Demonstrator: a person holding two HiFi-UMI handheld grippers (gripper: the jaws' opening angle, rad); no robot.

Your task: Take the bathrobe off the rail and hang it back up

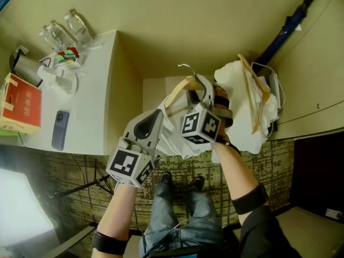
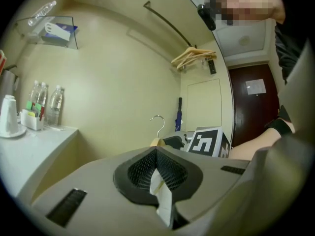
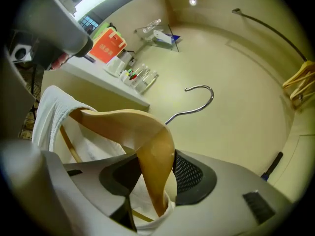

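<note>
bathrobe [image 1: 181, 147], white, hangs low in the middle of the head view, draped over a wooden hanger [image 1: 180, 90] whose metal hook points up. the left gripper [image 1: 161, 114] reaches in from the lower left and the right gripper [image 1: 204, 87] from the lower right, both at the hanger. to the right a second hanger lies on a heap of white cloth [image 1: 236, 90]. a white counter [image 1: 97, 90] fills the upper left.

in the left gripper view, the left gripper [image 2: 156, 149] has its tongs closed on a fold of the bathrobe [image 2: 160, 188], low in the middle of the frame. the rail [image 2: 167, 21] runs across the top centre with empty hangers [image 2: 194, 58] on it.

in the right gripper view, the right gripper [image 3: 157, 154] clamps the wooden hanger [image 3: 123, 124] by its neck at centre, with the bathrobe [image 3: 49, 112] draped over it at left. its hook [image 3: 197, 100] hangs free of the rail [image 3: 268, 26] at upper right.
</note>
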